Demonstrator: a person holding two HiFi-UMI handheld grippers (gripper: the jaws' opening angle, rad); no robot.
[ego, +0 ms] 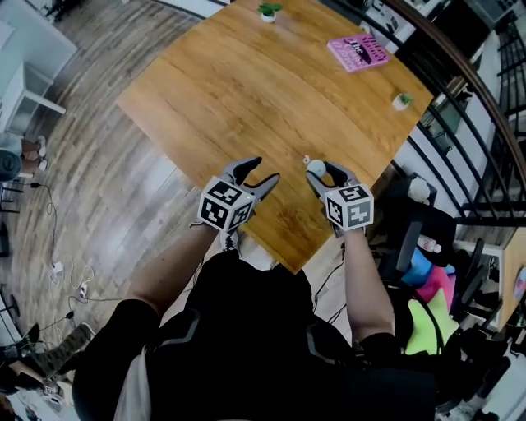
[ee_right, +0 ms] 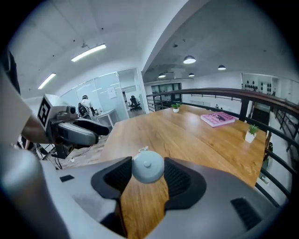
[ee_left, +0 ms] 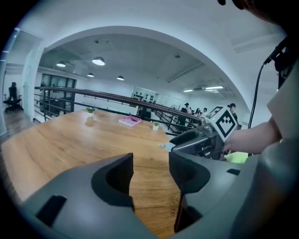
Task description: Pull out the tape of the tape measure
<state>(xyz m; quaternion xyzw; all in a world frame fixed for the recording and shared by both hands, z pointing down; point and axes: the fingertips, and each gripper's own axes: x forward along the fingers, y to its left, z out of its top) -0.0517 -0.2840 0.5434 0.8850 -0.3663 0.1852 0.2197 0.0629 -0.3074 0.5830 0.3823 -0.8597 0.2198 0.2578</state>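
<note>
Right gripper [ee_right: 148, 173] was clamped on the little round pale tape measure [ee_right: 148, 167], pads on both its sides. Left gripper [ee_left: 150, 176] sat wide apart with nothing between its jaws, just beside the right one. Both hung over the near corner of the big wooden table [ego: 246, 90]. A dark railing [ego: 460, 67] ran past it. On top lay a pink book [ego: 357, 52] and two tiny potted plants [ego: 269, 11]. Ceiling lights [ee_left: 98, 61] only showed up in the gripper views.

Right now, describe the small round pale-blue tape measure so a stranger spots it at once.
Find the big wooden table, then its near corner, where the right gripper hangs. Clamped between its dark jaws is the tape measure: a pale-blue disc with a centre button, unlike the flat pink book and green potted plants farther off.
</note>
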